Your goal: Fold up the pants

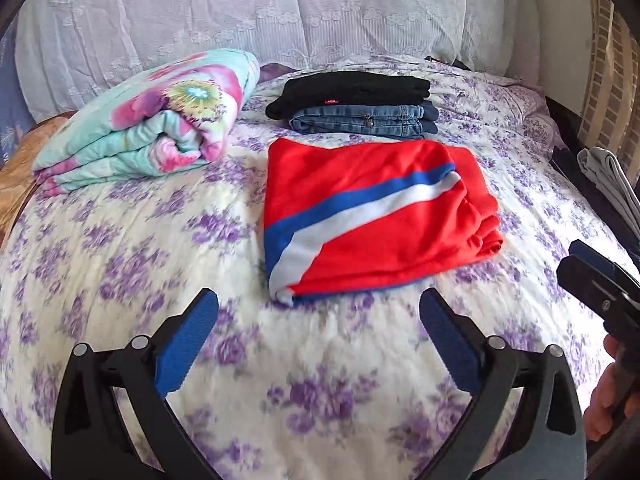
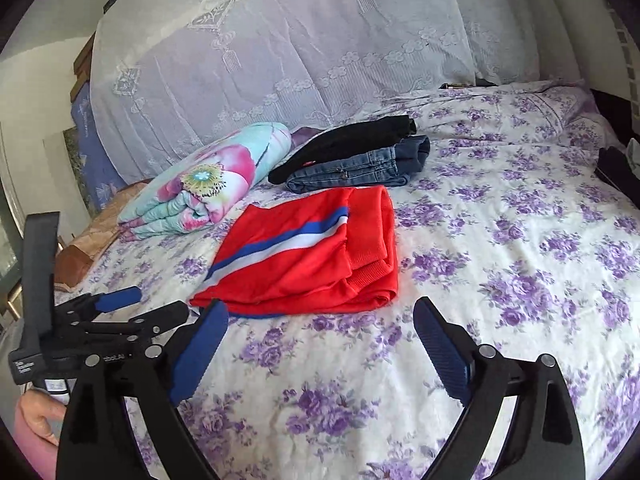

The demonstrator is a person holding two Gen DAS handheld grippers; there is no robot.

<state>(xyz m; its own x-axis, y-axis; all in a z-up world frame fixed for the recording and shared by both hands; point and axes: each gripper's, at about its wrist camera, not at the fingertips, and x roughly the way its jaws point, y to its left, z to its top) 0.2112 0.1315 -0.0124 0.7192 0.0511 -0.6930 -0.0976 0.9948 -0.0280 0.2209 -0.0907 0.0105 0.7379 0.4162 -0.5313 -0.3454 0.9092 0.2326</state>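
Red pants (image 1: pixel 372 220) with a blue and white stripe lie folded into a rectangle on the floral bedspread (image 1: pixel 160 240); they also show in the right wrist view (image 2: pixel 308 264). My left gripper (image 1: pixel 318 308) is open and empty, just short of the pants' near edge. My right gripper (image 2: pixel 320 316) is open and empty, also just in front of the pants. In the right wrist view the left gripper (image 2: pixel 156 304) sits at the left beside the pants. In the left wrist view the right gripper's body (image 1: pixel 600 284) shows at the right edge.
A stack of folded black pants (image 1: pixel 352 90) on blue jeans (image 1: pixel 360 122) lies behind the red pants. A rolled floral blanket (image 1: pixel 152 128) sits at the back left. Lace-covered pillows (image 1: pixel 280 12) line the headboard. Dark and grey clothes (image 1: pixel 608 184) lie at the bed's right edge.
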